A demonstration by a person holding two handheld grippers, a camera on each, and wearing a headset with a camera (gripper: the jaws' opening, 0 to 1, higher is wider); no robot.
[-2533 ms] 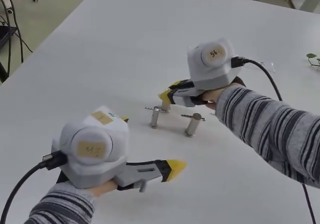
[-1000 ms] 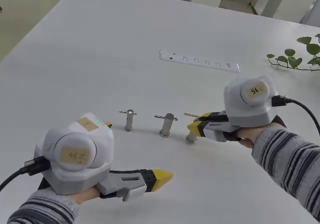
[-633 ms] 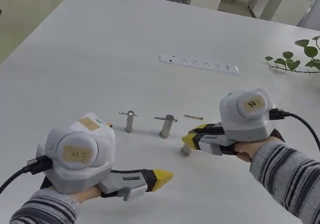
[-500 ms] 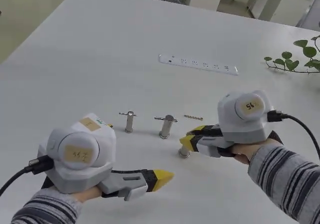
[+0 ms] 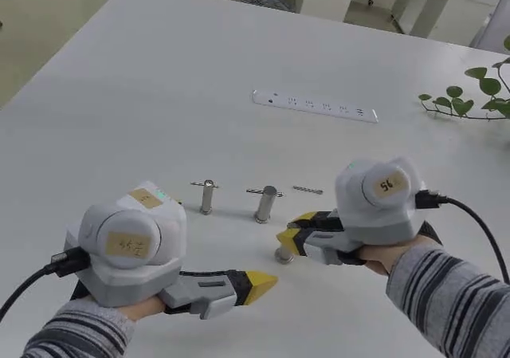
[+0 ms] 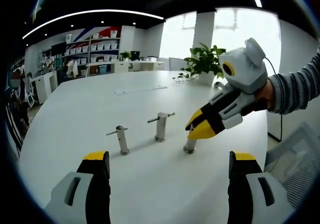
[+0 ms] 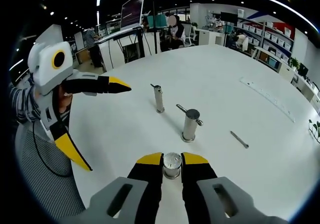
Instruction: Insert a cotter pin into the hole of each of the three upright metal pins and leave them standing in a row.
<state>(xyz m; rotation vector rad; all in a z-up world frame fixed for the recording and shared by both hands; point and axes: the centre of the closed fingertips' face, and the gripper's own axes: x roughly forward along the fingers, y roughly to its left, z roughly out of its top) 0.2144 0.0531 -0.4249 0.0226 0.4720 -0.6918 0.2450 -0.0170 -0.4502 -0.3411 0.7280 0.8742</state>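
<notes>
Metal pin [image 7: 172,170] stands on the white table [image 5: 159,71], clamped between the closed jaws of the right gripper [image 5: 287,235]. Beside it stand two other pins [image 5: 207,196] [image 5: 267,202], each carrying a cotter pin [image 5: 256,190]. A loose cotter pin [image 5: 307,190] lies near. The left gripper [image 6: 168,156] is wide open and holds nothing.

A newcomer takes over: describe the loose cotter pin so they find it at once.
On the white table, go from the power strip toward the row of upright metal pins. The cotter pin lies flat between them, near the right hand-held gripper; the other two sit through pins.
</notes>
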